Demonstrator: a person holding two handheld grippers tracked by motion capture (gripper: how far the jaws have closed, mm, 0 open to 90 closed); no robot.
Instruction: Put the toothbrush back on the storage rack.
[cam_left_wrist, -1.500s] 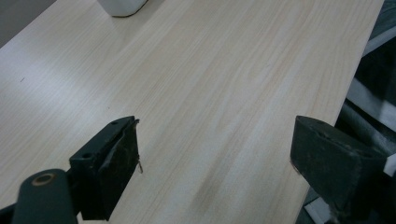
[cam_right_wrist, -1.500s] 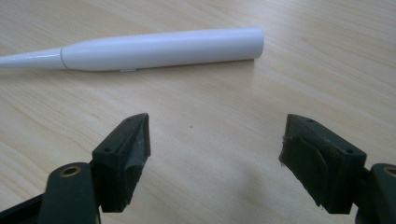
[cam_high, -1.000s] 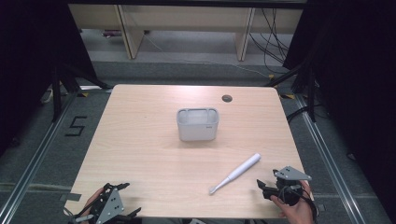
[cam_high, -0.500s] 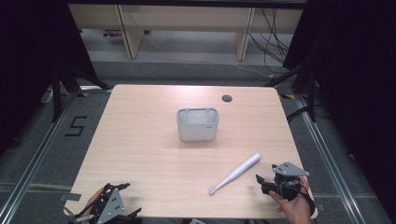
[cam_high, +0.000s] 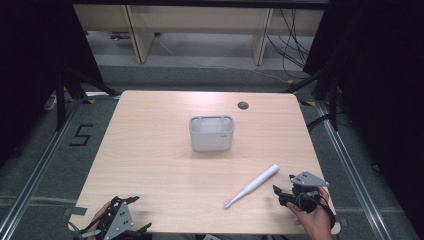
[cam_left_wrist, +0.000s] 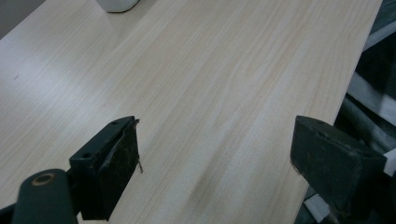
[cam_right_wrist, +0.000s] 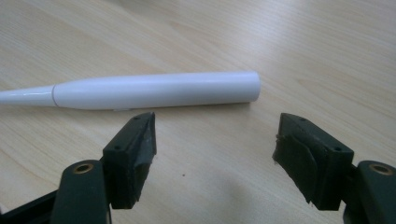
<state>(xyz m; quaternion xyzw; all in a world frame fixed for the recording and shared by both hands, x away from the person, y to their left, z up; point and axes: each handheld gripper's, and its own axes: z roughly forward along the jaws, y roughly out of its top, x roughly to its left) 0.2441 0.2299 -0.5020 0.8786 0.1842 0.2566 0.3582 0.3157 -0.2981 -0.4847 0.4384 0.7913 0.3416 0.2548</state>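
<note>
Right tool (cam_right_wrist: 215, 154) jaws wide, just narrowing, beside toothbrush (cam_right_wrist: 154, 90); grey bin (cam_high: 212, 133) contents unclear.

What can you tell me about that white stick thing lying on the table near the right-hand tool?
It looks like an electric toothbrush: a smooth, glossy white body, seemingly plastic, with a thick round handle with a flat end, tapering past a seam into a thin neck with a small head. It lies flat on the wooden table, slanted, its head toward the person and its handle toward the far right. Nothing touches it but the table; the right gripper sits just short of the handle, fingers apart.
</note>
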